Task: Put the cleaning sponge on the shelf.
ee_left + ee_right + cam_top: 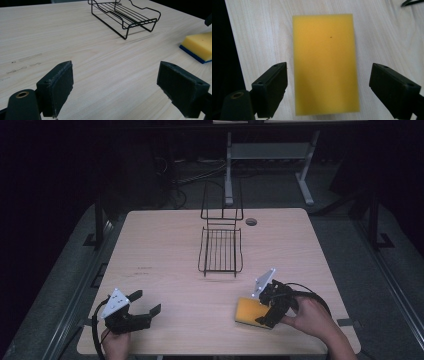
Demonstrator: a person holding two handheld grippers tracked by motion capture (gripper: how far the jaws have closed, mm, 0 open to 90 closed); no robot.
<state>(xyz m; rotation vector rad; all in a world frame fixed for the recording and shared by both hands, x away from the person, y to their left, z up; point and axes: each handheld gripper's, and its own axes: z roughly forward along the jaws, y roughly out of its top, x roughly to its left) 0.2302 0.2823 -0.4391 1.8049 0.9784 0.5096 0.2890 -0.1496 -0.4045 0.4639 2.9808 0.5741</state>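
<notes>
Right gripper hangs spread wide directly over the yellow sponge near the table's front right corner, its long axis running straight between the jaws; left gripper, also open, sits far off front-left.

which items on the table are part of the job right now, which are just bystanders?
In play:
- sponge, yellow with a blue underside, lying flat
- right gripper, open, fingers either side of the sponge, not yet closed

Not in use:
- wire rack, mid-table, nothing on it
- left gripper, open, off to the side
</notes>
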